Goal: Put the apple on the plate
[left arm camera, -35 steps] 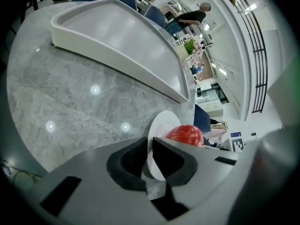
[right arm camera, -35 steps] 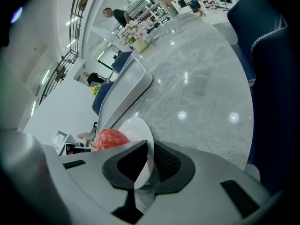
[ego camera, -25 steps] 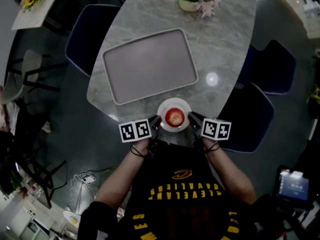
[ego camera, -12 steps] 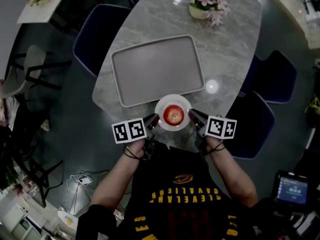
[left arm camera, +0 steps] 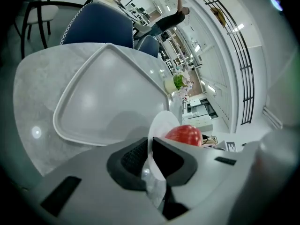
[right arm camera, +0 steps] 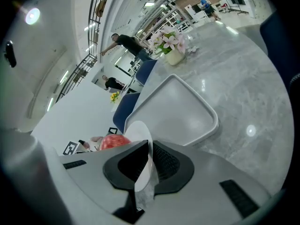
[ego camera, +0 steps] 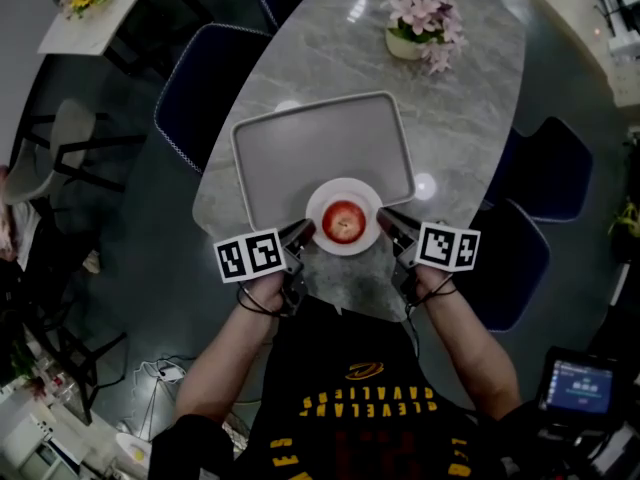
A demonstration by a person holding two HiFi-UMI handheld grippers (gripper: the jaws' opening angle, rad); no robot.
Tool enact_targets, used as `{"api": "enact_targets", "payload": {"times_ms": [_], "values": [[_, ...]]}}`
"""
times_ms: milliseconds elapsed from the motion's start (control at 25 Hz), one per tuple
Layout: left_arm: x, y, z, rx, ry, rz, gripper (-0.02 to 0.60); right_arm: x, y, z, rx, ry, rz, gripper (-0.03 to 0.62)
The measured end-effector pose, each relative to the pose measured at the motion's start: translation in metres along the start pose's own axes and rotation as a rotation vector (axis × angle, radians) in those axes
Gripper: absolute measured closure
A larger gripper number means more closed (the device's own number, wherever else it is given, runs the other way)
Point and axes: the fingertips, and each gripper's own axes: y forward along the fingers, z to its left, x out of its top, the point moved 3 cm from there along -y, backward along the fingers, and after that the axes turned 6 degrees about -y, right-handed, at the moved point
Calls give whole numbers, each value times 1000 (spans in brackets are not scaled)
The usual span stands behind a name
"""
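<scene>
A red apple (ego camera: 343, 220) lies in the middle of a small white plate (ego camera: 317, 200). Both grippers carry the plate by its rim: my left gripper (ego camera: 303, 233) is shut on the left edge, my right gripper (ego camera: 385, 220) on the right edge. The plate hovers over the near edge of a grey tray (ego camera: 300, 143). In the left gripper view the plate rim (left arm camera: 159, 123) runs between the jaws of my left gripper (left arm camera: 150, 151), with the apple (left arm camera: 183, 135) behind. In the right gripper view the plate (right arm camera: 138, 130) sits in my right gripper (right arm camera: 149, 156), with the apple (right arm camera: 112, 142) to its left.
The tray lies on a grey marble oval table (ego camera: 460, 118). A pot of pink flowers (ego camera: 420, 26) stands at the far end. Dark blue chairs (ego camera: 200, 78) flank the table on both sides, one (ego camera: 545, 163) at the right.
The plate with the apple has travelled forward in both grippers, from the table's near edge to over the tray's near edge. Both grips are unchanged.
</scene>
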Motion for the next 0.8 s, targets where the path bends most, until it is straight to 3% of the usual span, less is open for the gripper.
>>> {"api": "enact_targets", "payload": {"times_ms": [280, 800], "values": [[44, 4, -6, -6, 35, -10, 546, 34, 23, 10, 5, -25, -19, 556], [97, 30, 12, 21, 11, -4, 546, 67, 76, -3, -3, -12, 7, 556]]}}
